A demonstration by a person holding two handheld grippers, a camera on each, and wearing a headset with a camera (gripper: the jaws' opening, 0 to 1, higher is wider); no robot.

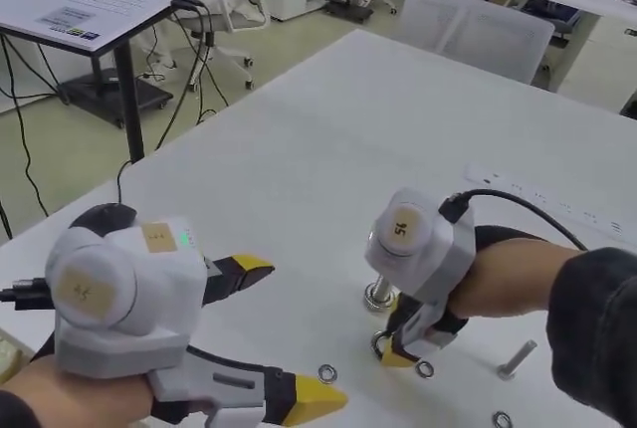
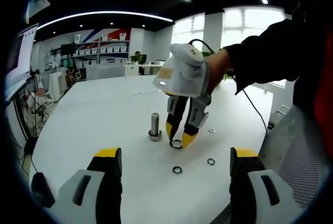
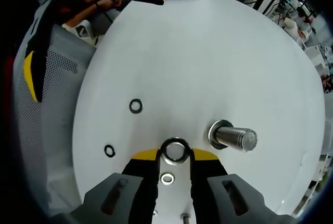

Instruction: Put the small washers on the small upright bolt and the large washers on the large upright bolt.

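Note:
The large upright bolt [image 1: 378, 294] stands on the white table, also in the left gripper view [image 2: 154, 126] and the right gripper view [image 3: 232, 136]. My right gripper [image 1: 403, 350] is shut on a large washer [image 3: 174, 150] just beside that bolt, low over the table; the left gripper view shows this gripper [image 2: 182, 136] with the washer [image 2: 177, 143] at its tips. A small bolt [image 1: 518, 358] is to the right. Loose washers [image 1: 326, 373] [image 1: 425, 369] [image 1: 503, 418] lie on the table. My left gripper [image 1: 289, 333] is open, near the front edge, holding nothing.
The white table [image 1: 328, 149] stretches far ahead. A grey mesh chair [image 1: 478, 30] stands at its far side and a desk with cables [image 1: 100, 10] at the left. More loose washers [image 3: 136, 106] [image 3: 109, 150] lie left of the right gripper.

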